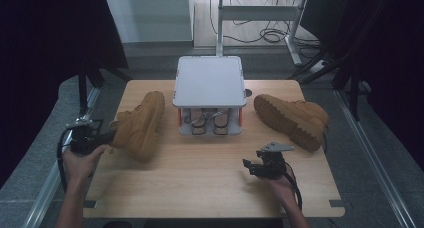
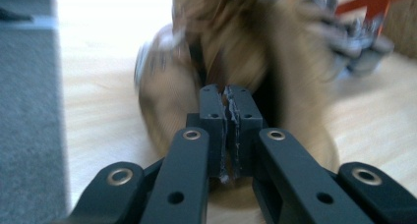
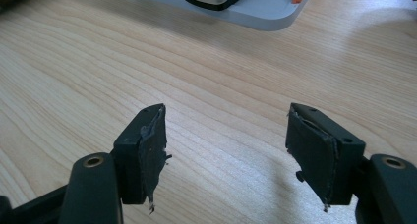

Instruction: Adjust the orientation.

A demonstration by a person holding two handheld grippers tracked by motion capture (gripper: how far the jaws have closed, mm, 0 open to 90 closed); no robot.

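We see two tan suede-like boots on a pale wood-grain tabletop (image 1: 210, 188), one on each side of a small grey rack (image 1: 210, 80) with a flat square top and orange posts. The left boot (image 1: 142, 125) lies tilted with its heel end at the left gripper (image 1: 102, 136), whose jaws are pressed together; in the left gripper view the pads (image 2: 216, 111) meet with only a thin seam, and the tan leather (image 2: 236, 62) right behind them is blurred, so we cannot tell for sure that a fold of the boot is caught between them. The right boot (image 1: 292, 118) rests on its side, its ribbed sole turned toward us, well apart from the right gripper (image 1: 260, 165). That gripper hovers over bare wood with its jaws spread wide (the right gripper view shows frayed black rubber pads (image 3: 150, 145) and the rack's base cut off at the top edge). Under the rack's top, another pair of shoes (image 1: 210, 122) is half hidden
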